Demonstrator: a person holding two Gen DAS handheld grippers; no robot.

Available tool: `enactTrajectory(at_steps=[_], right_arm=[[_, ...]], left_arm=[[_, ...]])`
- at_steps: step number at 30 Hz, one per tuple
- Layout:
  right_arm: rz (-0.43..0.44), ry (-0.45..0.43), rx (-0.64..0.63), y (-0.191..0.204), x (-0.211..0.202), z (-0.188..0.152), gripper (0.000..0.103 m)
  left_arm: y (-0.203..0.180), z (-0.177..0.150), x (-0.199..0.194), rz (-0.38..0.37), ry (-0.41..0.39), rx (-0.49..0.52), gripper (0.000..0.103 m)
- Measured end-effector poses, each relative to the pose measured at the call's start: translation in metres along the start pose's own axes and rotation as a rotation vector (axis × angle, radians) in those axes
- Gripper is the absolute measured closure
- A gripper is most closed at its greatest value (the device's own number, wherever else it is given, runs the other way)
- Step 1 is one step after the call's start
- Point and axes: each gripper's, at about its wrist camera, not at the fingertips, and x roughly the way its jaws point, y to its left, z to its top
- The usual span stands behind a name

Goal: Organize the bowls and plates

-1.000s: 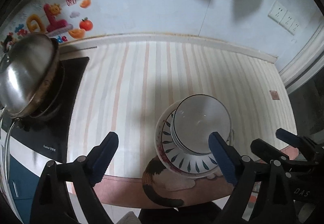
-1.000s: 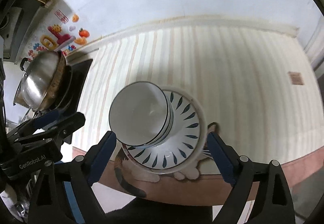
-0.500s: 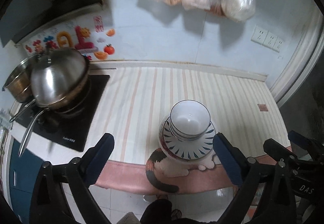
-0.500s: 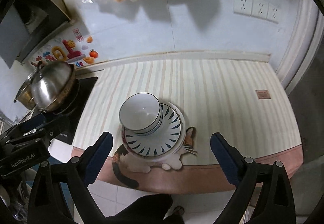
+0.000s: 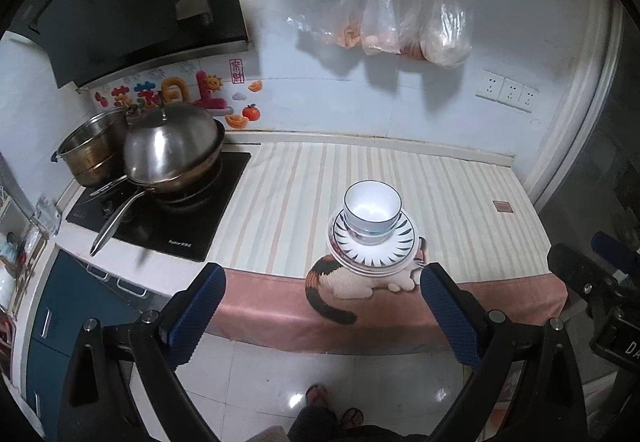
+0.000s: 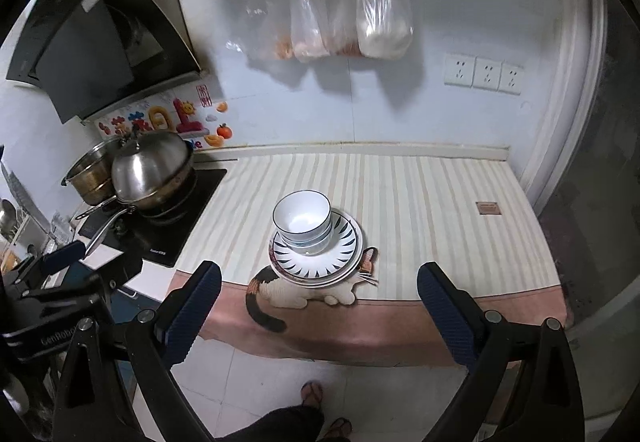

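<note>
A white bowl with a dark rim [image 5: 372,208] [image 6: 303,218] is nested in other bowls on a stack of white plates with blue leaf marks [image 5: 400,246] [image 6: 342,256]. The stack stands near the front edge of the striped counter mat [image 5: 304,186] [image 6: 420,194]. My left gripper [image 5: 320,306] is open and empty, held back from the counter above the floor. My right gripper [image 6: 318,302] is open and empty too, also well back from the stack. The right gripper shows at the right edge of the left wrist view [image 5: 600,282].
A steel wok with a lid [image 5: 172,146] [image 6: 150,170] and a steel pot [image 5: 94,150] stand on the black hob [image 5: 176,218] to the left. Plastic bags [image 5: 400,22] hang on the wall. The tiled floor [image 5: 320,382] and the person's feet lie below.
Both grippers have pulled back and up, away from the counter. The stack of bowls and plates has stayed in place and now looks smaller and farther off.
</note>
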Motion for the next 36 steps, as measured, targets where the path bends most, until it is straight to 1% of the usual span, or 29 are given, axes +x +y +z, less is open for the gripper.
enactTrajectory(at_steps=[5,8,12,18,26,36], right_arm=[[-0.021,-0.039,-0.019,0.016,-0.036,-0.016,0.002],[-0.030,-0.050,-0.016,0.023,-0.049,-0.023,0.002],[-0.048,-0.055,-0.006,0.033,-0.060,-0.030,0.002],[-0.061,-0.057,0.005,0.041,-0.065,-0.034,0.002],[-0.058,-0.065,-0.007,0.046,-0.066,-0.034,0.002],[-0.061,-0.066,-0.016,0.051,-0.064,-0.034,0.002]], left_arm=[[0.007,-0.009,-0.025,-0.007,-0.030,-0.001,0.003],[0.015,-0.013,-0.038,-0.018,-0.045,-0.005,0.003],[0.022,-0.017,-0.050,-0.016,-0.062,0.000,0.003],[0.025,-0.023,-0.057,-0.007,-0.069,0.006,0.003],[0.035,-0.029,-0.062,-0.002,-0.065,0.002,0.003],[0.041,-0.025,-0.058,-0.006,-0.066,0.006,0.003]])
